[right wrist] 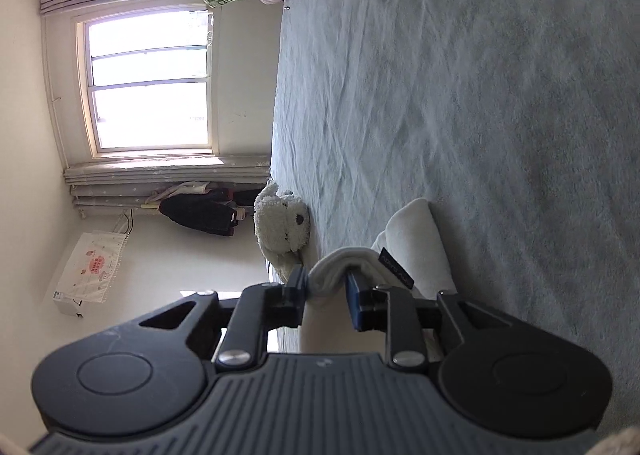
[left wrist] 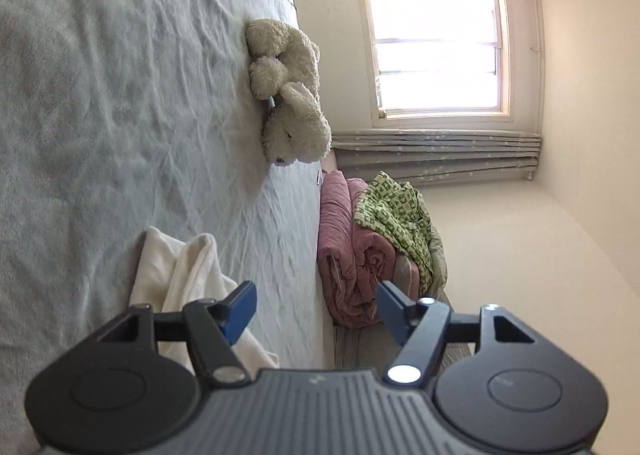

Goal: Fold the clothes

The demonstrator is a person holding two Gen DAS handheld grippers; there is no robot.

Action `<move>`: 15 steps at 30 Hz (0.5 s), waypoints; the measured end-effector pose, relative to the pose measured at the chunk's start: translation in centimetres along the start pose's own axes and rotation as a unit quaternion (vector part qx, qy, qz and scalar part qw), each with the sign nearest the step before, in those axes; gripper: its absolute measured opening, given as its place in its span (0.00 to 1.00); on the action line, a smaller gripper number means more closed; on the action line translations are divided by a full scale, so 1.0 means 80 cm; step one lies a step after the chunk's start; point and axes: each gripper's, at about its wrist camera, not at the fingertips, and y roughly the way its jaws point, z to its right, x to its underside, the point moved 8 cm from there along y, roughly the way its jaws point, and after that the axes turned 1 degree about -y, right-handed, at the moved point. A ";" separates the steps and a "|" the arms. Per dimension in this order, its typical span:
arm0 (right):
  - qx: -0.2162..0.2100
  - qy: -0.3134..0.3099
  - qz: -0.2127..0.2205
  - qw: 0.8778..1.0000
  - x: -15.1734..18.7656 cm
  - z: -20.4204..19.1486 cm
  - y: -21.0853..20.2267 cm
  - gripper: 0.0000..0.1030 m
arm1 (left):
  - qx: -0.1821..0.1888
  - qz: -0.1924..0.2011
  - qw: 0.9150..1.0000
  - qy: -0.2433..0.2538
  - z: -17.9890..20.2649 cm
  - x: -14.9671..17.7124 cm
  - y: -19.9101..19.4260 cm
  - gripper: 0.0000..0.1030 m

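My right gripper point(right wrist: 326, 287) is pinching a soft cream garment's point(right wrist: 416, 243) rolled edge; my left gripper point(left wrist: 316, 307) is hanging spread above the wrinkled sheet point(left wrist: 120, 95).

Both wrist views, rolled sideways, look low along the wrinkled grey bedsheet point(left wrist: 120, 95) toward the bright window point(right wrist: 148, 83).

Both grippers share one build: a dark grey ribbed housing flanked by two round black discs, with black linkage arms pinned by silver screws. The left gripper point(left wrist: 316, 309) and the right gripper point(right wrist: 326, 289) carry blue finger pads point(left wrist: 240, 311) beyond those screws.
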 end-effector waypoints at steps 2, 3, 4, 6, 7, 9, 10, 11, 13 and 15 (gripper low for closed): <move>0.018 -0.050 0.005 0.999 0.006 -0.003 0.004 0.62 | -0.015 0.004 1.000 0.021 0.006 -0.006 0.002 0.67; 0.027 -0.074 0.007 0.997 0.008 -0.004 0.006 0.62 | -0.032 0.007 0.998 0.060 0.014 -0.008 0.004 0.67; 0.036 -0.099 0.010 0.994 0.011 -0.006 0.008 0.62 | -0.051 0.009 0.994 0.100 0.021 -0.010 0.006 0.67; 0.054 -0.149 0.014 0.987 0.016 -0.009 0.011 0.62 | -0.104 0.012 0.976 0.189 0.032 -0.010 0.015 0.67; 0.063 -0.173 0.017 0.983 0.018 -0.011 0.013 0.62 | -0.121 0.009 0.968 0.219 0.034 -0.009 0.022 0.66; 0.080 -0.222 0.021 0.972 0.023 -0.014 0.016 0.62 | -0.135 -0.003 0.958 0.251 0.031 -0.007 0.033 0.66; 0.089 -0.246 0.024 0.965 0.025 -0.016 0.018 0.62 | -0.143 -0.010 0.953 0.267 0.029 -0.006 0.038 0.65; 0.098 -0.270 0.026 0.958 0.027 -0.018 0.019 0.62 | -0.150 -0.016 0.948 0.281 0.026 -0.006 0.044 0.62; 0.115 -0.317 0.031 0.941 0.031 -0.022 0.023 0.59 | -0.164 -0.025 0.944 0.286 0.014 -0.004 0.052 0.57; 0.132 -0.363 0.035 0.922 0.034 -0.026 0.026 0.56 | -0.178 -0.033 0.940 0.290 0.002 -0.002 0.060 0.53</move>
